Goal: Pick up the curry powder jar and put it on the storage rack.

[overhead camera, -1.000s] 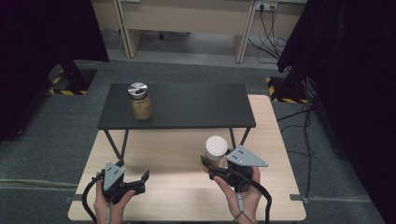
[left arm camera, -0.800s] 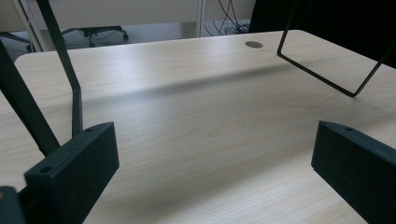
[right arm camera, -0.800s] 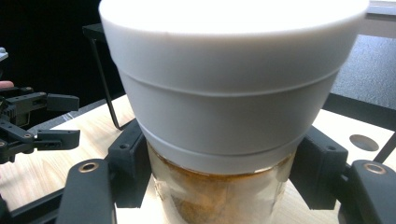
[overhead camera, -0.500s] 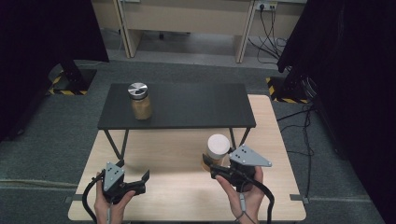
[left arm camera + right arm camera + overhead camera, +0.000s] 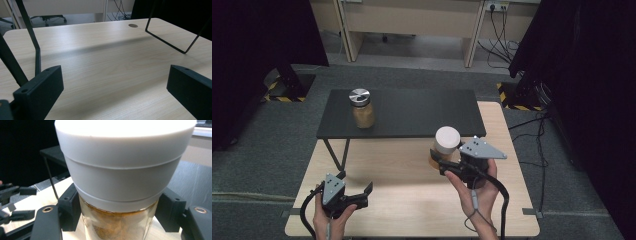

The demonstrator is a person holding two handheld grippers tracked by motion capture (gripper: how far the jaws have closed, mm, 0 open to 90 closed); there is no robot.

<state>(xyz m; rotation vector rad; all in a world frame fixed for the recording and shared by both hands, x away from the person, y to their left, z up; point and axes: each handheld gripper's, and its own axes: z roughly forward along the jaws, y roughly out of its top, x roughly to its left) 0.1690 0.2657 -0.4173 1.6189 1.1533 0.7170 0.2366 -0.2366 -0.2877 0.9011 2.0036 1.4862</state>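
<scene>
A glass jar with a white lid [image 5: 447,142] and brown contents [image 5: 117,227] is lifted above the wooden table, and my right gripper [image 5: 443,164] is shut on its glass body just below the lid. In the right gripper view both jaws press the jar's sides. A second jar with a silver lid [image 5: 361,108] stands on the black shelf [image 5: 422,117] at its left part. My left gripper [image 5: 357,191] hovers low over the table's front left, open with nothing between its jaws; the left gripper view looks along bare wood [image 5: 107,65].
The black shelf stands on thin wire legs [image 5: 172,42] over the far half of the light wooden table [image 5: 407,200]. Grey carpet surrounds the table. Dark curtains hang on both sides, and desks with cables stand at the back.
My right gripper has raised the white-lidded jar slightly and carried it toward the shelf's front edge. The left gripper has stayed in place.
</scene>
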